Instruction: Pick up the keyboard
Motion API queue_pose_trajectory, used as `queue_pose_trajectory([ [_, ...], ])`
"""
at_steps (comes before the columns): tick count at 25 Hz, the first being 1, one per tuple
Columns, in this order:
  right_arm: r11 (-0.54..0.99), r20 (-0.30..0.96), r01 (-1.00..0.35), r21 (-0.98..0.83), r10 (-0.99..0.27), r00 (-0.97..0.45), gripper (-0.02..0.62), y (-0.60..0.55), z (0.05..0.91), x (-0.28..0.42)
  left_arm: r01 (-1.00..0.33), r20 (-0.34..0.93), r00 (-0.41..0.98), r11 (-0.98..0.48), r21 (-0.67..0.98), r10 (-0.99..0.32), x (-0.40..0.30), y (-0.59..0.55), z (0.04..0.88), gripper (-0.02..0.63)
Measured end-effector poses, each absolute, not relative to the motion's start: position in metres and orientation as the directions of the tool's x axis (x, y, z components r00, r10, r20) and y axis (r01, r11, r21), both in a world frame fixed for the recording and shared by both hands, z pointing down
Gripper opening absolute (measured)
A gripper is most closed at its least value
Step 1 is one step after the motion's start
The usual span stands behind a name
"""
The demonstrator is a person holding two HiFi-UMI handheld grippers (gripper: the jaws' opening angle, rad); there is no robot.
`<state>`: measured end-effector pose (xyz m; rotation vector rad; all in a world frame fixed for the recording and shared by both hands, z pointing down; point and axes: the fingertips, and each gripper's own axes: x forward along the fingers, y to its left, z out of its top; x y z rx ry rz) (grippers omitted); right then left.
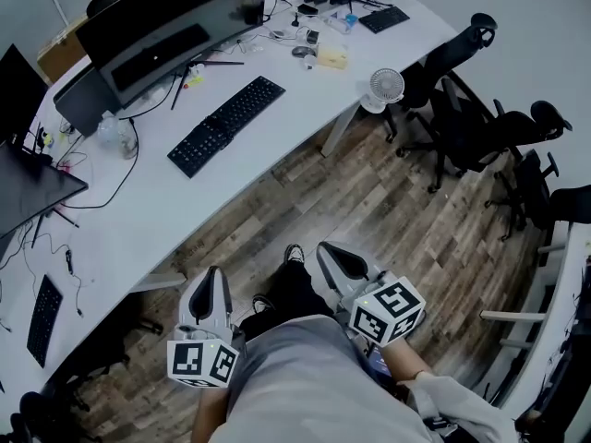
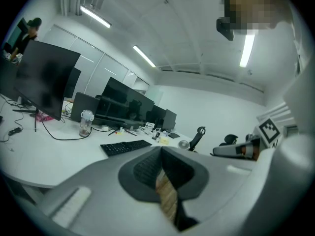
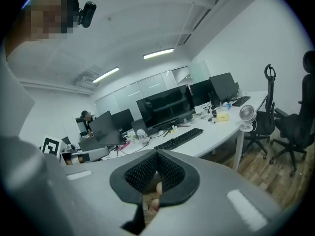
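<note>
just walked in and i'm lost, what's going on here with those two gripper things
A person stands on the wood plank floor and holds the left gripper and the right gripper low in front of the body. Both have their jaws together with nothing between them. The long black keyboard lies on the curved white desk, in front of the wide dark monitor and well ahead of both grippers. Nothing has been picked up yet.

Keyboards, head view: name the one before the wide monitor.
The long black keyboard mid-desk, slanted beside the wide monitor; the far-end keyboard and lower-left keyboard lie away from it.
</note>
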<state>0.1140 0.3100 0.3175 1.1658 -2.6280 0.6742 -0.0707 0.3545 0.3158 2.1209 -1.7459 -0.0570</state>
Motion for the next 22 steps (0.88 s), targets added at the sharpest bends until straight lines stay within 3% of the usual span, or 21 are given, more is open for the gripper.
queue_pose_trajectory([
  [22,0.582,0.374,-0.703,-0.409,-0.596,-0.711,-0.002,0.153,0.340,0.160,-0.944,0.279,0.231,-0.145,0.296,-0.932,-0.011,0.196,0.320,0.000],
])
